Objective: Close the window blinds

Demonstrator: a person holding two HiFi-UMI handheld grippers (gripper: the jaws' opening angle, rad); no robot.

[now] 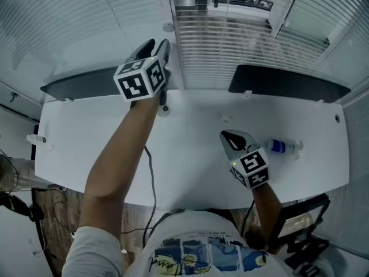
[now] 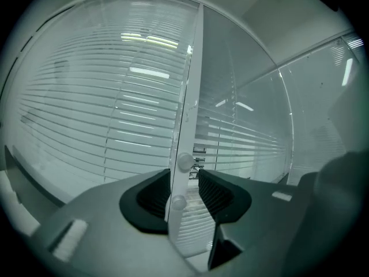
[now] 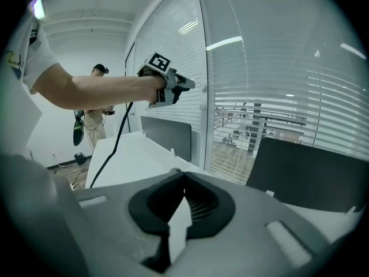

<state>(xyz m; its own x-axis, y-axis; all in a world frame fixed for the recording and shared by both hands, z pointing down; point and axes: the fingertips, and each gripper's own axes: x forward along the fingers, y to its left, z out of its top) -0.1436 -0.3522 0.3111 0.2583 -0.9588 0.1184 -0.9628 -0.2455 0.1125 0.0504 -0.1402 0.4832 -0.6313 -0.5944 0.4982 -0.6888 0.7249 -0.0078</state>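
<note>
- Blinds (image 1: 86,27) hang across the glass wall behind the white desk (image 1: 190,166). They have white horiz. slats. Left section looks near shut; middle section (image 1: 230,33) lets the outside show thru.
- Left gripper (image 1: 164,46) is held up at the white upright post (image 2: 187,108) btw those two sections. Its jaws are spread, w/ the post and its two round knobs (image 2: 185,161) standing btw them and a gap on the right-pad side.
- Right gripper (image 1: 230,136) is low over the desk's near side, jaws pressed together and empty.
- We see two dark panels (image 1: 288,79) along the desk's far edge below the slats, a bottle (image 1: 282,146) lying just beside the right gripper, and a cable (image 1: 153,172) crossing the desk under the left arm.
</note>
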